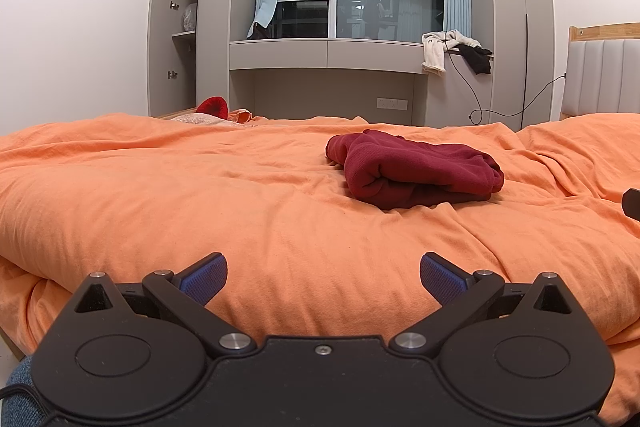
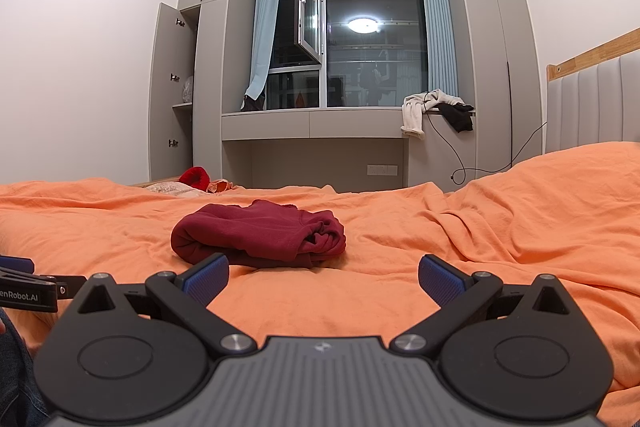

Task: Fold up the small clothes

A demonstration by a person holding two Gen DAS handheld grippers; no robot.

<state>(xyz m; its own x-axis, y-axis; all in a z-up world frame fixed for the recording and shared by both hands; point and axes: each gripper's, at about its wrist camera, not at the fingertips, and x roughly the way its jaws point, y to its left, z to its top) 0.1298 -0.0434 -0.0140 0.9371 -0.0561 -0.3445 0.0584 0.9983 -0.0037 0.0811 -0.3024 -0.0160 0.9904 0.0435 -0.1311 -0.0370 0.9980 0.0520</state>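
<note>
2 spread grippers face 1 folded maroon garment [image 2: 258,233].
Right gripper [image 2: 323,277] nearer than left gripper [image 1: 323,277]; garment's long axis runs crosswise.

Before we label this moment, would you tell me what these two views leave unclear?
- Dark red garment: what kind it is; both views show only a folded bundle.
- Wardrobe shelf bag: contents too small, left view.
- Left gripper: cut off by the right view's left edge.
- Window ledge clothes: types too small, right view.
- Bed's far-edge red item: partly hidden by the orange duvet.
</note>
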